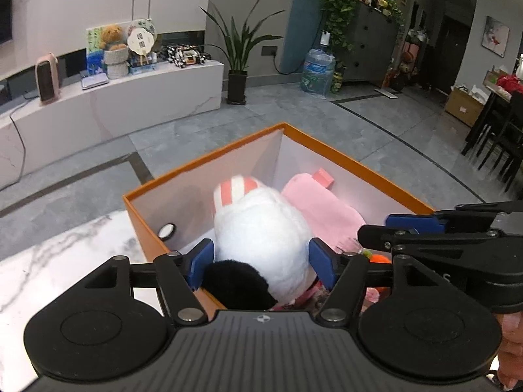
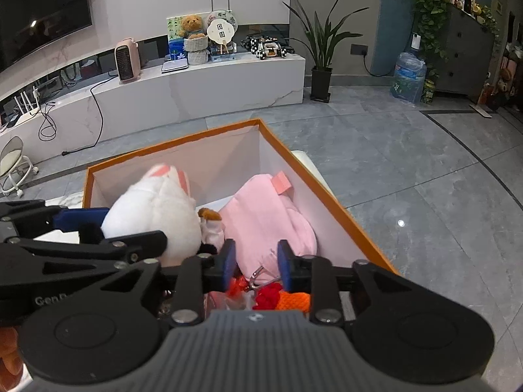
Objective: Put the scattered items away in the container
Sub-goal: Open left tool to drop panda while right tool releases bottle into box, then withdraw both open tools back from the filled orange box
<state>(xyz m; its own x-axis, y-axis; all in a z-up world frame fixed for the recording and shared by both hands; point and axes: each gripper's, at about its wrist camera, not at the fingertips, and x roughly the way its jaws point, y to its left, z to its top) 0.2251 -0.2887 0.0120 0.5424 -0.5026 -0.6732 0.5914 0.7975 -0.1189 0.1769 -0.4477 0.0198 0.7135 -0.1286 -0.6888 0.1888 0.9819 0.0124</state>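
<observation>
left gripper point(image 1: 261, 259)'s 2 blue pads pinch the white plush toy with striped ears point(image 1: 261, 225) over the orange cardboard box point(image 1: 209, 160). right gripper point(image 2: 256, 263), fingers spread, straddles the pink plush point(image 2: 261, 219) inside. lower the toy before letting go.

White lettering "Gen" on the left gripper point(image 2: 81, 225) body at the right wrist view's left edge, rest cut off, round fan point(image 2: 222, 31) characters illegible
</observation>
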